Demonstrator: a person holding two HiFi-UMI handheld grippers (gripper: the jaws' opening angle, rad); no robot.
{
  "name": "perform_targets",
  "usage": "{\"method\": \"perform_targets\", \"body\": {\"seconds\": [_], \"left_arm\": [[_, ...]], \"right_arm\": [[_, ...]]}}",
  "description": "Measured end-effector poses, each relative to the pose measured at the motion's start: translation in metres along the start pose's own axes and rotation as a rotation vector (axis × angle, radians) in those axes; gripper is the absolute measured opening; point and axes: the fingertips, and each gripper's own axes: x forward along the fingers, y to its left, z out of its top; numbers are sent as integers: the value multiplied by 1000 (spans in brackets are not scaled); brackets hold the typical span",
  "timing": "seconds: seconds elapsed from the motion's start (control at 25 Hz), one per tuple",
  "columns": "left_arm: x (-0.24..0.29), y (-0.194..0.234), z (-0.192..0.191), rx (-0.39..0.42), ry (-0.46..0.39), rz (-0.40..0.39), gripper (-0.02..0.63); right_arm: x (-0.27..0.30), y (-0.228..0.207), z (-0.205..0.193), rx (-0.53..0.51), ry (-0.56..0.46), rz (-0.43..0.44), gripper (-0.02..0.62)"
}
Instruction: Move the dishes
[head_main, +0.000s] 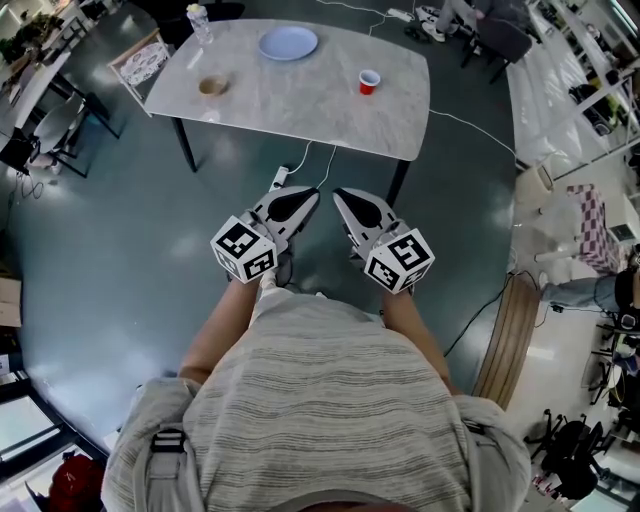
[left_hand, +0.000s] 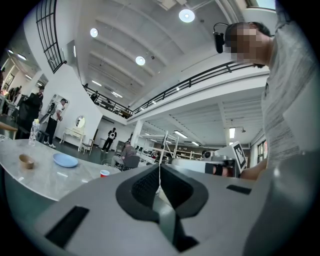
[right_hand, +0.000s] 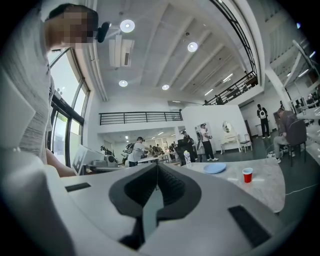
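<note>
Blue plate (head_main: 288, 42) was noted at the far edge of the marble table (head_main: 300, 115), lying flat. Small tan bowl (head_main: 213, 86) was recorded toward the table's left end, and a red cup (head_main: 369, 81) upright toward its right. All three stood well apart from one another. A clear bottle (head_main: 200, 22) was seen at the far left corner, beyond the bowl. A chair with a patterned seat (head_main: 140, 62) was set just beside the table's left end. A white cable (head_main: 300, 162) was observed on the dark floor under the near edge.

Left gripper (head_main: 306, 196) and right gripper (head_main: 344, 196) were held side by side close to the person's chest, over the floor and well short of the table. In the left gripper view the jaws were seen pressed together with nothing between them; the same was recorded in the right gripper view. No dish was touched.
</note>
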Motion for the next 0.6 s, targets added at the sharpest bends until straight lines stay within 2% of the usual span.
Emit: {"method": "perform_targets", "body": {"seconds": [0.32,0.6], "left_arm": [[-7,13,9,-2,-11,3,21],[-27,57,23,1,-25,38,21]], "right_arm": [[19,2,-1,-26,31,-4,18],[64,4,-4,-20,45,1,18]]}}
